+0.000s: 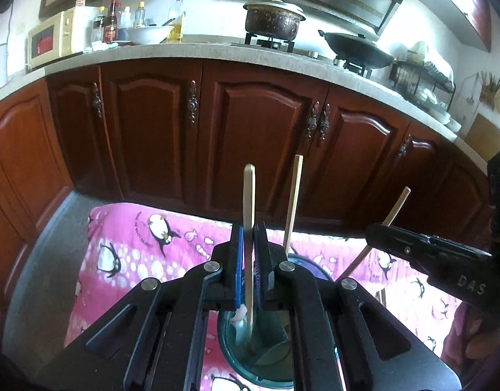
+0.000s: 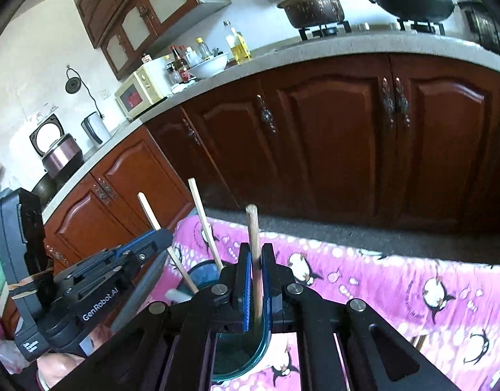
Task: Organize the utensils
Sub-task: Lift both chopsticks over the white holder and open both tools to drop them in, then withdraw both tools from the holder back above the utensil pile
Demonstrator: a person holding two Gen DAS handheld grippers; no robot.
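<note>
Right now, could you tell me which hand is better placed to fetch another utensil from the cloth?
Probably right: what may be a stick lies on the cloth on the right gripper's side of the cup.

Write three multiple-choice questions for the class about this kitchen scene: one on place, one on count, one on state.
1. The glass cup stands on:
A. the worktop
B. a pink penguin cloth
C. the hob

2. How many wooden sticks are in view?
A. one
B. three
C. five

3. The pot on the hob is:
A. lidded
B. uncovered
C. tipped over

Answers:
1 B, the glass cup rests on the penguin cloth.
2 B, three wooden sticks rise around the cup.
3 A, the pot sits upright with its lid on.
</note>
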